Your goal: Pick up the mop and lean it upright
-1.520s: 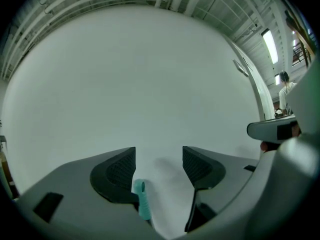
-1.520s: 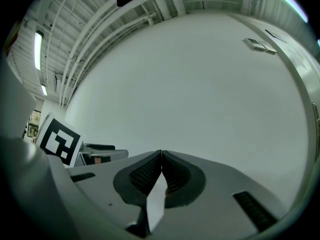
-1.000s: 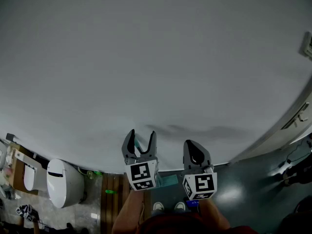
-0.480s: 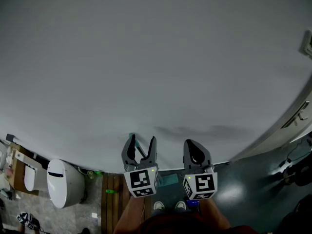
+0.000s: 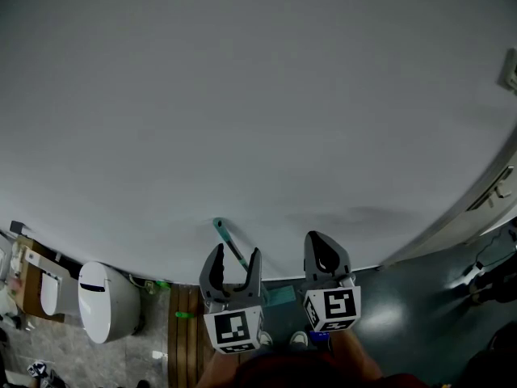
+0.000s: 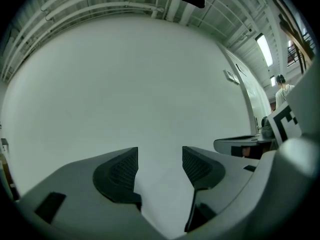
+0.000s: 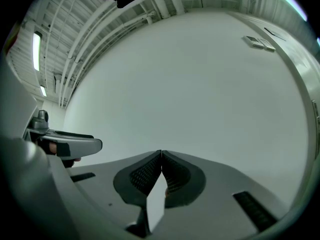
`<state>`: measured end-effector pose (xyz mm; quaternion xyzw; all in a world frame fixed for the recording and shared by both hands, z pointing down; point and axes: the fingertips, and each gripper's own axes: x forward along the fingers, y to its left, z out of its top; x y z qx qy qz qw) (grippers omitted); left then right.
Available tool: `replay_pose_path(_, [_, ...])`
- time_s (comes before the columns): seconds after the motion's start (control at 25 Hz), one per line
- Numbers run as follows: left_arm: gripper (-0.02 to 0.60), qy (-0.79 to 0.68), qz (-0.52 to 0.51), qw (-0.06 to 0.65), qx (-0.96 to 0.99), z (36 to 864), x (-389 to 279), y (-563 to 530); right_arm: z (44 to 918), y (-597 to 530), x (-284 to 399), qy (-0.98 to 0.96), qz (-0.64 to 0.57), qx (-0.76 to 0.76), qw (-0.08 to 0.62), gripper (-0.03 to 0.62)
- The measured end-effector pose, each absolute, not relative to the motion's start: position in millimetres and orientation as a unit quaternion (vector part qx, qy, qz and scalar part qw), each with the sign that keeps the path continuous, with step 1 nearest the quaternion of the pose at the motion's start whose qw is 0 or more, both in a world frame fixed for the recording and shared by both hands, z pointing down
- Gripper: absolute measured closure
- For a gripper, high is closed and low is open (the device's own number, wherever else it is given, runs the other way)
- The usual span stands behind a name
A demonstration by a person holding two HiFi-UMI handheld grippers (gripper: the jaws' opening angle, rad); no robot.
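Head view: the mop (image 5: 227, 237) stands with its teal handle slanted against the wall (image 5: 258, 95), its top touching the plaster and its lower part running down behind the left gripper (image 5: 235, 257). That gripper's jaws are spread, with the handle showing just above and between their tips. Whether they touch it I cannot tell. The right gripper (image 5: 323, 249) hangs beside it, well clear of the mop. A toilet (image 5: 103, 301) sits off to the left.

Left gripper view: the left gripper (image 6: 160, 156) has its jaws apart and only bare wall between them (no handle in sight here).

Right gripper view: the right gripper (image 7: 161, 154) has its jaws pressed together on nothing.

By my reading the lean is made and the letting-go is in hand. The next move calls for drawing the left gripper back without knocking the handle sideways, since it may slide along the wall.
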<state>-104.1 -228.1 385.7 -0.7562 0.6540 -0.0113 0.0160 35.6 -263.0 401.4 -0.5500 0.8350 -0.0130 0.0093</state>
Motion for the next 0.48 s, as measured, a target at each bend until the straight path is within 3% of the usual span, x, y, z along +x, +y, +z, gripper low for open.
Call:
replay_pose_path(0.4, [0.290,0.653,0.003,0.024,-0.757,372.8,-94.7,-208.3,406.2,-260.0,37.1,0.837,-0.015,-0.546,0.005,0.576])
replay_pose_path(0.48, [0.356,0.658,0.006,0.024,-0.752,373.4,-97.1,-208.8,406.3,-259.9,38.0,0.838,-0.014,-0.546,0.005,0.576])
